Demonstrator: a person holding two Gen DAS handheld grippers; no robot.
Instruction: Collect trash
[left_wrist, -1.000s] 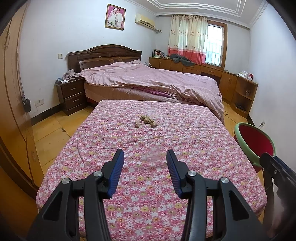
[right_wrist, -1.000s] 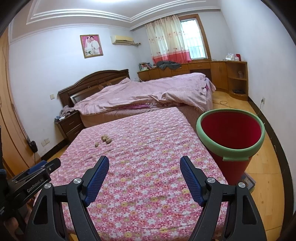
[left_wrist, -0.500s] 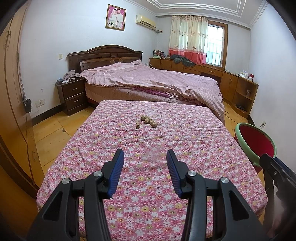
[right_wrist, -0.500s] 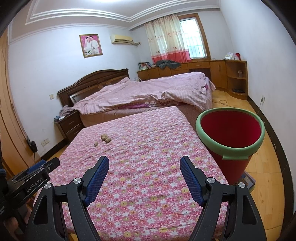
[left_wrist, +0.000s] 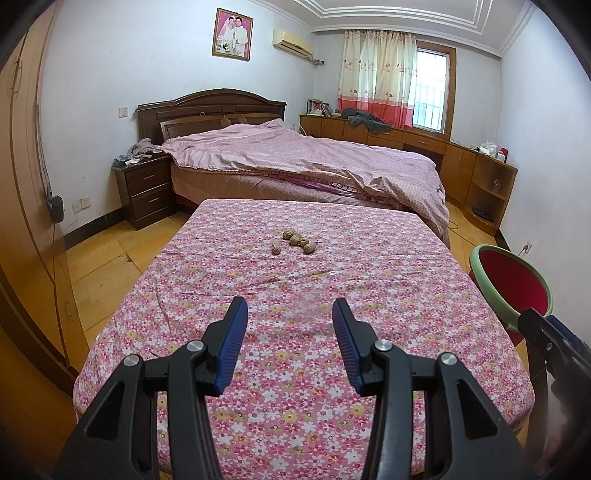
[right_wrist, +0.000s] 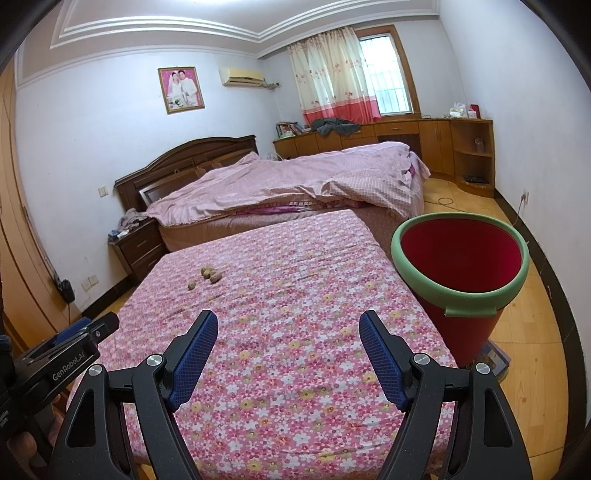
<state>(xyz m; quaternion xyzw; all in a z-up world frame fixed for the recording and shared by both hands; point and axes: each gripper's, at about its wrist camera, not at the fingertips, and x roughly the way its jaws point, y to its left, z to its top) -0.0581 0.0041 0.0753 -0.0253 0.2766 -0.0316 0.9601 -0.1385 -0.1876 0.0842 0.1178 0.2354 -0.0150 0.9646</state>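
Several brown walnut-like bits of trash (left_wrist: 295, 240) lie in a small cluster on the pink flowered cloth of the table (left_wrist: 258, 369), towards its far end; they also show in the right wrist view (right_wrist: 207, 275). A red bin with a green rim (right_wrist: 460, 266) stands on the floor at the table's right side, also in the left wrist view (left_wrist: 511, 284). My left gripper (left_wrist: 290, 317) is open and empty over the table's near part. My right gripper (right_wrist: 288, 328) is open and empty, wider apart, over the near right part.
A bed with a pink quilt (left_wrist: 303, 158) stands behind the table. A dark nightstand (left_wrist: 144, 188) is at the back left, wooden cabinets (left_wrist: 476, 173) along the right wall. Wooden floor (left_wrist: 103, 266) runs along both sides of the table.
Both views have shifted only slightly; the grippers stay open and nearly still over the table. The trash and the bin have not moved.
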